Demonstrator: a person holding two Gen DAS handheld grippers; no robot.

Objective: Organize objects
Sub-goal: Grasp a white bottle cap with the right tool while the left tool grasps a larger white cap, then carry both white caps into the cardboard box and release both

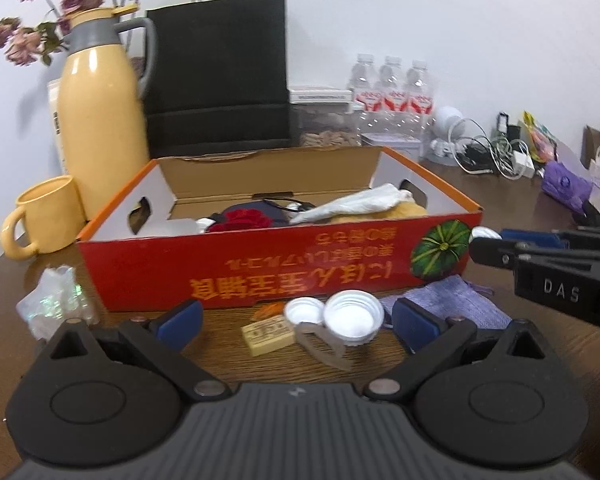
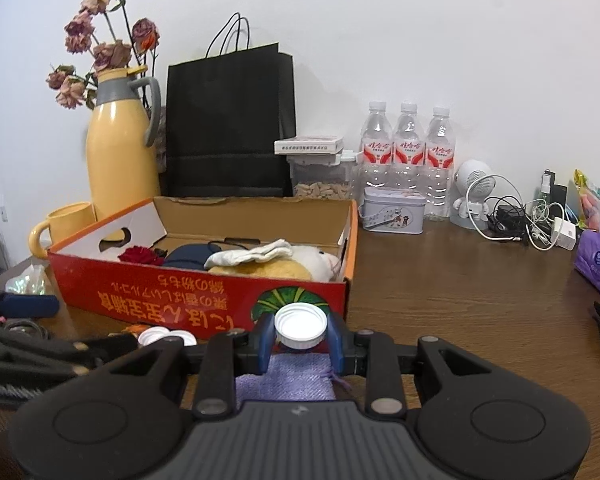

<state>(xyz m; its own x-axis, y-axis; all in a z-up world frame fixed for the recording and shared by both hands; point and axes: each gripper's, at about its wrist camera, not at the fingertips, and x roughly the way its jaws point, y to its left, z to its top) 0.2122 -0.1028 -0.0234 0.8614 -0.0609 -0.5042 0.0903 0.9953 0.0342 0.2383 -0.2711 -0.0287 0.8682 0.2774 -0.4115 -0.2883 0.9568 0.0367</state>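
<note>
- My right tongs (image 2: 301, 340) pinch a white bottle cap (image 2: 300, 326), held in the air just in front of the red cardboard box (image 2: 204, 300).
- My left tongs (image 1: 296, 320) are spread wide and empty.
- Two more white caps (image 1: 332, 316) lie on the surface (image 2: 460, 280) between their fingers, near the box.

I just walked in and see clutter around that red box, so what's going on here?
A person is tidying a wooden table with a handheld gripper in each hand. The right gripper is shut on a white bottle cap, held just in front of the open red cardboard box, above a purple cloth. The left gripper is open, with two more white caps on the table between its fingers.
</note>
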